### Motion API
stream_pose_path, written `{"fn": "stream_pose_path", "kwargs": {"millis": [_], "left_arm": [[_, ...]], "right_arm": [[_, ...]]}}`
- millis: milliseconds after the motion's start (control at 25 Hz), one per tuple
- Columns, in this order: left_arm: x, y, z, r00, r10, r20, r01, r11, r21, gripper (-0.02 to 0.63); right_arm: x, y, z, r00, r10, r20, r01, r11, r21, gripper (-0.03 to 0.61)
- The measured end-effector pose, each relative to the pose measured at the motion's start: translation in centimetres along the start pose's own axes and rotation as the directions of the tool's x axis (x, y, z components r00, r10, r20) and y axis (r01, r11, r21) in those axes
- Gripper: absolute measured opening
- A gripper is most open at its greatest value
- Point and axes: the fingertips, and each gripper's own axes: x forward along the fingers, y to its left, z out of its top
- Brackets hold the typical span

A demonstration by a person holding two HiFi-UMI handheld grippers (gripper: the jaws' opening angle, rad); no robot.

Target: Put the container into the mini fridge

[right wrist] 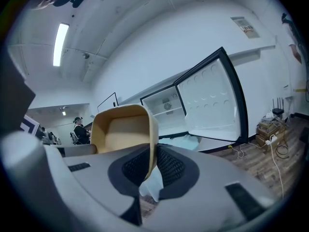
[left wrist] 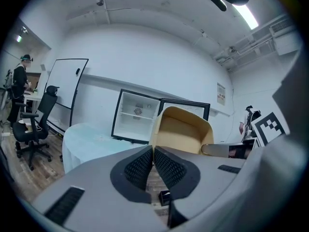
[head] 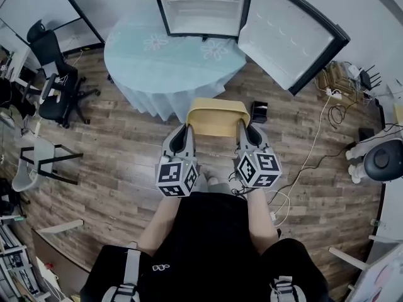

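A tan, open-topped container [head: 217, 117] hangs in the air between two hand-held grippers, above the wooden floor [head: 119, 143] and just short of a round table [head: 170, 68]. The left gripper [head: 187, 131] has its jaws pressed together on the container's left wall. The right gripper [head: 243, 128] has its jaws pinched on the right wall, and a scrap of something pale shows between its pads below the rim. The container looks empty inside, and no label or print shows on it. Each gripper carries a cube with black-and-white square markers, which are patterns rather than words. Beyond the container, the table wears a pale blue-green cloth with faint flower shapes. The fridge [head: 201, 8] stands at the table's far edge with its white inside and wire shelf showing. Its black-framed door [head: 289, 36] is swung wide to the right. A small notice [left wrist: 221, 93] hangs on the wall right of the fridge, too small to read. A small black box [head: 259, 111] lies on the floor near the container's right side. White cables [head: 315, 137] trail across the floor further right. A black office chair [head: 56, 87] sits well off to the left. In the left gripper view, a whiteboard [left wrist: 60, 93] leans there, and a person [left wrist: 20, 76] stands in the distance.
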Motion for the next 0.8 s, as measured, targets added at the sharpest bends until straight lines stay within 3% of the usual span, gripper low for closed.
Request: {"fn": "stream_pose_path", "kwargs": {"millis": [360, 680, 800], "left_arm": [[0.6, 6.1, 0.0, 0.994, 0.104, -0.015, -0.105, 0.993, -0.048, 0.021], [6.8, 10.0, 1.8, 0.997, 0.073, -0.006, -0.074, 0.993, -0.092, 0.021], [10.6, 10.2, 0.7, 0.999, 0.011, -0.033, -0.015, 0.991, -0.132, 0.021]], "right_arm": [[5.2, 3.9, -1.3, 0.993, 0.097, -0.061, -0.099, 0.994, -0.041, 0.04], [11.9, 3.7, 0.5, 0.995, 0.071, -0.067, -0.077, 0.994, -0.078, 0.043], [13.7, 1.6, 0.4, 0.996, 0.03, -0.089, -0.039, 0.995, -0.092, 0.049]]}}
